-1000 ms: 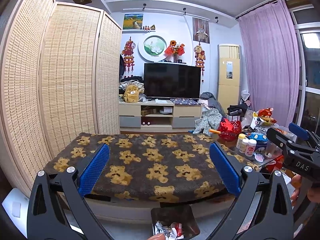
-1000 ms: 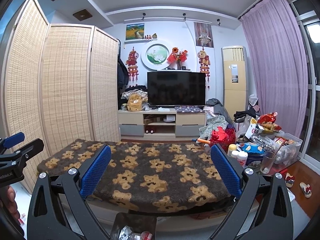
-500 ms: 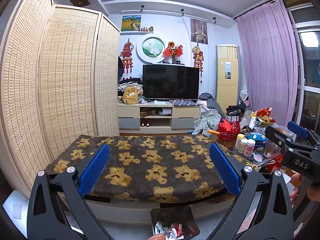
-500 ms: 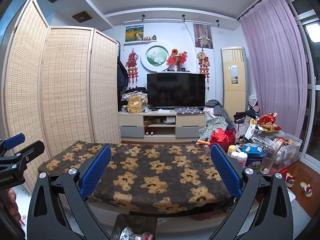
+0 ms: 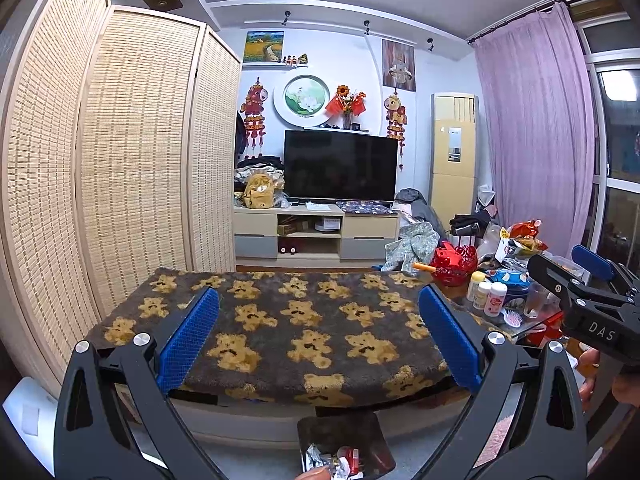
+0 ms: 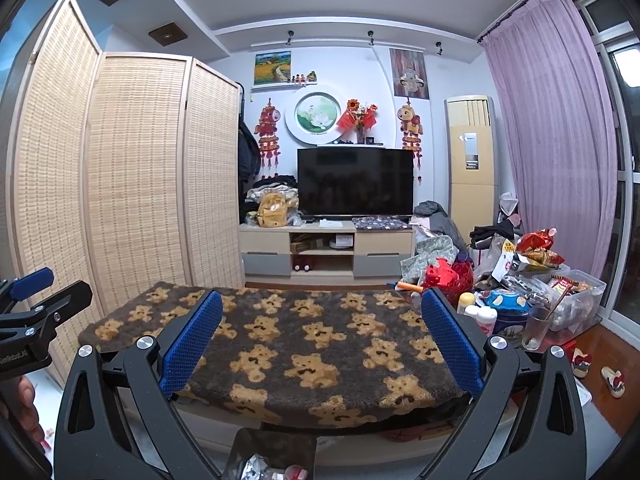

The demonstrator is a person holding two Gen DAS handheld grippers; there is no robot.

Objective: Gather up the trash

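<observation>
Below both grippers, at floor level, sits the trash bin (image 5: 344, 446), wrappers (image 5: 336, 464) already inside. Left gripper (image 5: 318, 338) and right gripper (image 6: 320, 340) both spread wide, empty, over the bear-print blanket (image 5: 304, 320). Risk: nothing loose in sight; reaching toward the cluttered side table (image 6: 516, 320) could topple the glass (image 6: 536, 328). Since a second ago, both views sit slightly lower; otherwise unchanged.

Dark brown blanket (image 5: 304, 320) patterned with tan teddy bears, blue textured gripper pads (image 5: 188, 340), lilac curtain (image 5: 536, 128), woven beige folding screen (image 5: 132, 152), black television (image 5: 340, 170), red basket (image 5: 454, 264)
</observation>
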